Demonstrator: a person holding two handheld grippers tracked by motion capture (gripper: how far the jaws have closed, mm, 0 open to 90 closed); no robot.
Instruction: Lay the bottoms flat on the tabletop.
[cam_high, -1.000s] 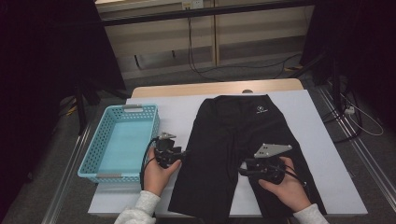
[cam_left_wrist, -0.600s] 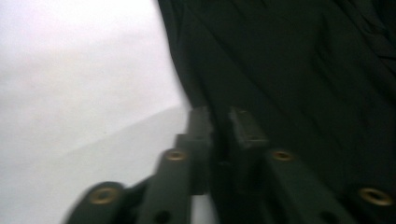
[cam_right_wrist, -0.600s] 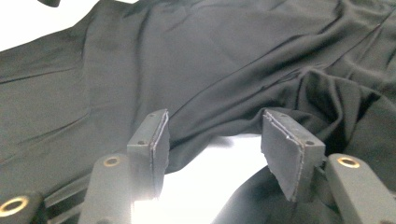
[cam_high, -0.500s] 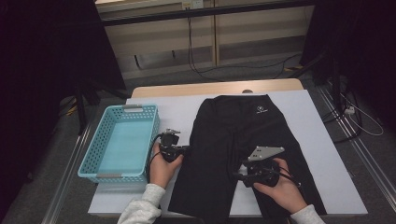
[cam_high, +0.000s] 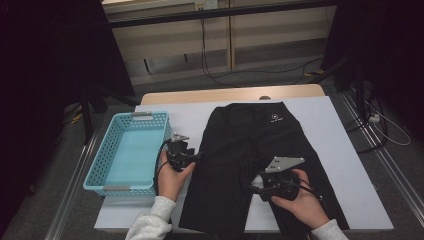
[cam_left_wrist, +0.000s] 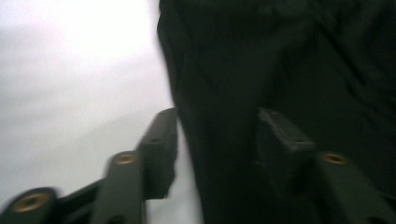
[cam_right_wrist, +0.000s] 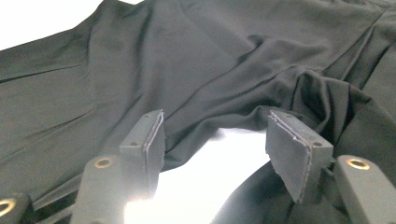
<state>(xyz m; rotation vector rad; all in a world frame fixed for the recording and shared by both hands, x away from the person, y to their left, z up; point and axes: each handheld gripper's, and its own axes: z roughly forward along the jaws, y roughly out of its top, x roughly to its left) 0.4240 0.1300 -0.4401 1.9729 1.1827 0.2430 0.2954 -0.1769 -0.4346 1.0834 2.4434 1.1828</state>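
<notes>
My left claw (cam_high: 199, 156) has just been opening, astride the shorts' (cam_high: 250, 150) nine o'clock edge, gripping nothing. My right claw (cam_high: 254, 186) has been opening too, empty at the crotch, ready to fold.

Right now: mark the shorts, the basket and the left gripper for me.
black shorts (cam_high: 235, 150), high view, on the flat fabric of the left leg.
blue basket (cam_high: 98, 174), high view, on its left wall.
left gripper (cam_left_wrist: 217, 140), left gripper view, midway between its fingertips, jaws apart over the shorts' edge.
</notes>
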